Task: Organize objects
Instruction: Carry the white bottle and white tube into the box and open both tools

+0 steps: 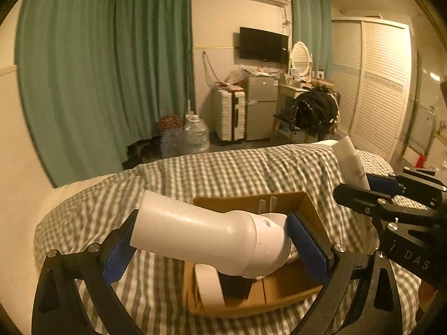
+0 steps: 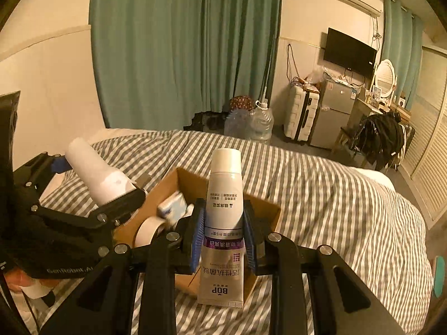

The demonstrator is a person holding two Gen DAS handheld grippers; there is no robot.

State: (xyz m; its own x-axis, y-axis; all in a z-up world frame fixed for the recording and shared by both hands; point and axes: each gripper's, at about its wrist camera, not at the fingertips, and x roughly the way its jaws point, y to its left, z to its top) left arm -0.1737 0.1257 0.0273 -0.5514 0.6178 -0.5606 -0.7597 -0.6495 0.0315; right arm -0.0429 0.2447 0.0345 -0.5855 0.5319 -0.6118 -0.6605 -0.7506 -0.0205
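My left gripper (image 1: 212, 248) is shut on a white bottle (image 1: 206, 237), held crosswise just above an open cardboard box (image 1: 310, 209) on the striped bed. The same bottle (image 2: 97, 176) and box (image 2: 192, 181) show in the right wrist view. My right gripper (image 2: 223, 237) is shut on a white BOP tube (image 2: 223, 209), cap pointing away, above the box's near edge. The right gripper (image 1: 371, 187) with its tube (image 1: 350, 164) shows at the right of the left wrist view. Inside the box lie a roll of tape (image 2: 149, 230) and a small white packet (image 2: 173, 206).
The bed (image 2: 335, 195) has a grey-and-white striped cover. Beyond it are green curtains (image 1: 106, 69), water jugs (image 1: 195, 136), a white suitcase (image 1: 229, 114), a small fridge (image 1: 259, 106), a chair with dark clothes (image 1: 313, 109) and a louvred wardrobe (image 1: 374, 83).
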